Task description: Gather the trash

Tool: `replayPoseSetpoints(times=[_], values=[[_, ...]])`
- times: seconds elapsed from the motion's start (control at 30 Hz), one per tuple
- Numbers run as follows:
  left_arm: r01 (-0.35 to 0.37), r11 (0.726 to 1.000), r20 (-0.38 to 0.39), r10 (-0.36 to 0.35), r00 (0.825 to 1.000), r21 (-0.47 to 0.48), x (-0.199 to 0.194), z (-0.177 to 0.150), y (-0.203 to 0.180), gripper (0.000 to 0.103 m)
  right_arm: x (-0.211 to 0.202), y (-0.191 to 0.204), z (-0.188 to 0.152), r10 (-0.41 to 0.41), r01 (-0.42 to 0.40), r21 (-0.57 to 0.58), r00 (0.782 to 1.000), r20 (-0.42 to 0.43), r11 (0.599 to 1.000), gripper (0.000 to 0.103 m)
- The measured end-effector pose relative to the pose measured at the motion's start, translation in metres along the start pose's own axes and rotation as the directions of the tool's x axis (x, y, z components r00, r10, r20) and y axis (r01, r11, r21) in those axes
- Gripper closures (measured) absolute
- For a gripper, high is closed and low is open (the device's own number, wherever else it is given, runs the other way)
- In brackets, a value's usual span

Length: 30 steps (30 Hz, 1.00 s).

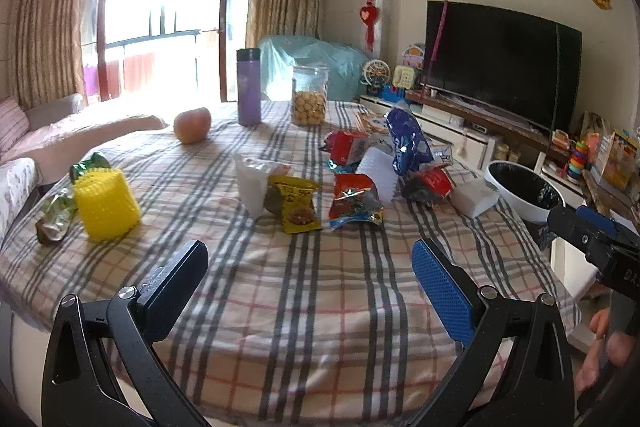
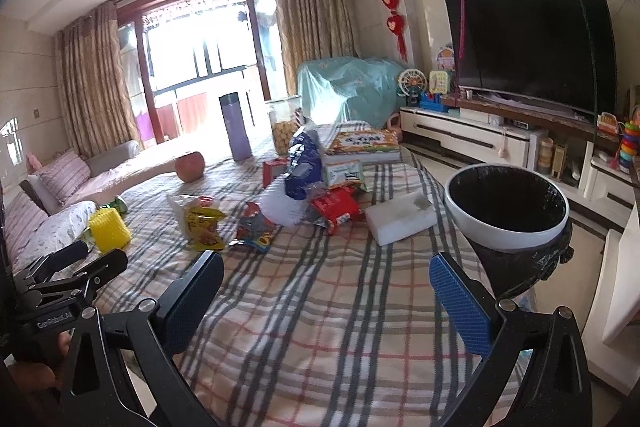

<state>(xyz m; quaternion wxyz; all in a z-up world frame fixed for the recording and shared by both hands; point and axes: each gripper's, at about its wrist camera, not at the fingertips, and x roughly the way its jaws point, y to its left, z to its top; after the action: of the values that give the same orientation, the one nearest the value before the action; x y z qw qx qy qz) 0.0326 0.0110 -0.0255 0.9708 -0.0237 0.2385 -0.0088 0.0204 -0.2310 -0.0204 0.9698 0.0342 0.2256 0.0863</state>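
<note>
Snack wrappers lie scattered mid-table: a yellow one (image 1: 296, 203) (image 2: 204, 223), a red foil one (image 1: 354, 201) (image 2: 254, 227), another red one (image 1: 432, 183) (image 2: 336, 205) and a crumpled blue bag (image 1: 408, 141) (image 2: 304, 163). A green wrapper (image 1: 90, 165) lies at the left. A white trash bin (image 1: 516, 207) (image 2: 504, 241) with a black liner stands off the table's right edge. My left gripper (image 1: 310, 287) hovers open over the near cloth, short of the wrappers. My right gripper (image 2: 326, 299) is open too, left of the bin. Neither holds anything.
On the checked tablecloth (image 1: 280, 307) stand a yellow spiky cylinder (image 1: 106, 205), an apple (image 1: 192, 125), a purple bottle (image 1: 248, 87), a cookie jar (image 1: 309, 95) and a white tissue pack (image 2: 400, 219). Picture books (image 2: 364, 143) lie far right. A TV cabinet (image 2: 480, 143) stands behind the bin.
</note>
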Motion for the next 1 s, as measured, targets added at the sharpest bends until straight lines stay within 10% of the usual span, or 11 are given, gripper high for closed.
replayPoseSetpoints(times=[0.43, 1.0], values=[[0.029, 0.998, -0.084, -0.025, 0.996, 0.05, 0.049, 0.007, -0.025, 0.001, 0.043, -0.032, -0.002, 0.024, -0.017, 0.057, 0.99, -0.136, 0.998, 0.001], [0.059, 0.996, -0.2, -0.045, 0.979, 0.064, 0.135, 0.028, -0.05, 0.027, 0.116, -0.074, 0.018, 0.036, -0.008, 0.112, 0.968, -0.247, 0.994, 0.01]])
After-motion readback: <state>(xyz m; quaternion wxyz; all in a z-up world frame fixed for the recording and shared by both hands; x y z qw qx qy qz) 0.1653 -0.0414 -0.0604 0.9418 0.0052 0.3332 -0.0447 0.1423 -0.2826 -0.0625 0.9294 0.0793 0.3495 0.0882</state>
